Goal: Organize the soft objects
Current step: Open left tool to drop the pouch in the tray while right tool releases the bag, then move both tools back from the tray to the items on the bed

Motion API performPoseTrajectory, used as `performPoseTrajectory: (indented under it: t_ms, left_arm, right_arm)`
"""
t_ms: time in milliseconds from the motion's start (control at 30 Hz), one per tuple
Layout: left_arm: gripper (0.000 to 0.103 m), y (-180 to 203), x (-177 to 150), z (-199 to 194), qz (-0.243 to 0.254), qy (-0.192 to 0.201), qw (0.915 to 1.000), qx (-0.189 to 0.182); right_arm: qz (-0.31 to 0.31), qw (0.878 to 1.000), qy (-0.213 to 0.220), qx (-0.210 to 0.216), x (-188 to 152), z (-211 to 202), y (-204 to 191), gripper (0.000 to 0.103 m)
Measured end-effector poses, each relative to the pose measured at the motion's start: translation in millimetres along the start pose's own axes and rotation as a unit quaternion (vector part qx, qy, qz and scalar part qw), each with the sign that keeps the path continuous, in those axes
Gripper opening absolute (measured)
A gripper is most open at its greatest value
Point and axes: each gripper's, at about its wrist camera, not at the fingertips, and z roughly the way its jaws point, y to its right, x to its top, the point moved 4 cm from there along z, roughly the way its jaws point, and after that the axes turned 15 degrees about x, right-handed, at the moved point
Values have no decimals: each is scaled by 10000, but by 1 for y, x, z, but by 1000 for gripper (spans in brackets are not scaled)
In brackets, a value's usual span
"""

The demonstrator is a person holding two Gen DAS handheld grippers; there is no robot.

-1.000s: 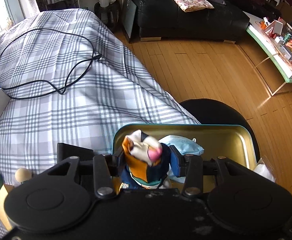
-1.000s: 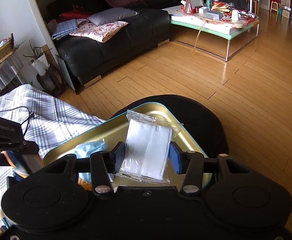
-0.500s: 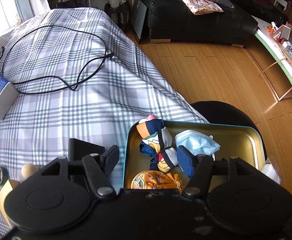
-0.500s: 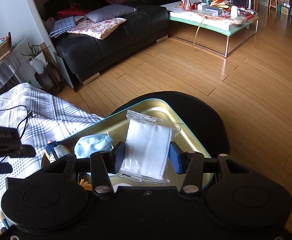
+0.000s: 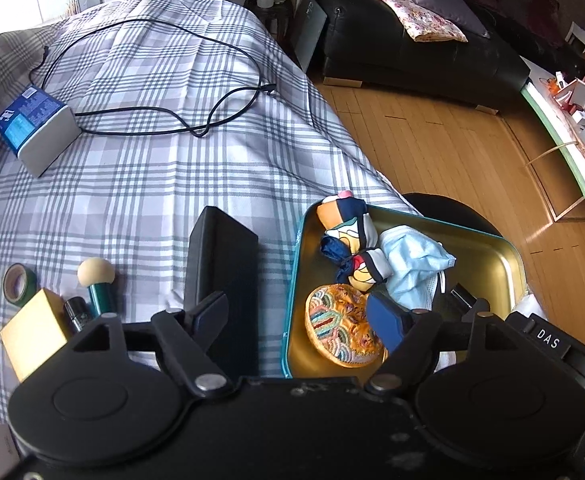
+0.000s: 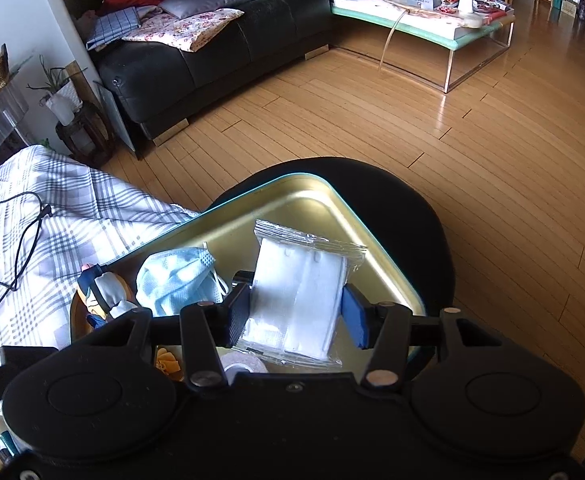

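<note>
A gold tray [image 5: 508, 264] with a teal rim rests on a black stool at the bed's edge. In it lie a colourful knotted cloth [image 5: 348, 236], a light blue face mask [image 5: 412, 264] and a round embroidered pad [image 5: 340, 328]. My left gripper [image 5: 298, 316] straddles the tray's left rim, its jaws opening with nothing between them. In the right wrist view, my right gripper [image 6: 296, 318] holds a clear packet of white pads [image 6: 296, 296] upright over the tray [image 6: 304, 204]. Its jaws are opening, and the pads still touch the packet. The mask [image 6: 176, 280] lies to its left.
On the checked bedspread lie a black case [image 5: 220, 264], a blue and white box [image 5: 32, 128], a black cable [image 5: 172, 132], a tape roll [image 5: 18, 284], a round-headed brush [image 5: 96, 276] and a yellow block [image 5: 32, 332]. Wooden floor, a black sofa [image 6: 212, 52] and a low table [image 6: 432, 20] lie beyond.
My left gripper let go of the colourful cloth, which now lies in the tray, then spread its jaws and drew back to the left. The right gripper's jaws widened slightly around the packet.
</note>
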Motion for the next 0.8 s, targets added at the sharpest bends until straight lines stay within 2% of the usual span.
performPoseTrajectory:
  t_ms: [567,800]
  left_arm:
    - [77,-89,-25,-5,-745,-136,9967,292]
    - [79,-133,-31,-11,-1093,-137,9923,565]
  right_arm:
    - [-142,9997,-157,-100,0,4,-7,55]
    - [-239,9994,-92,-220,-2,5,-13,55]
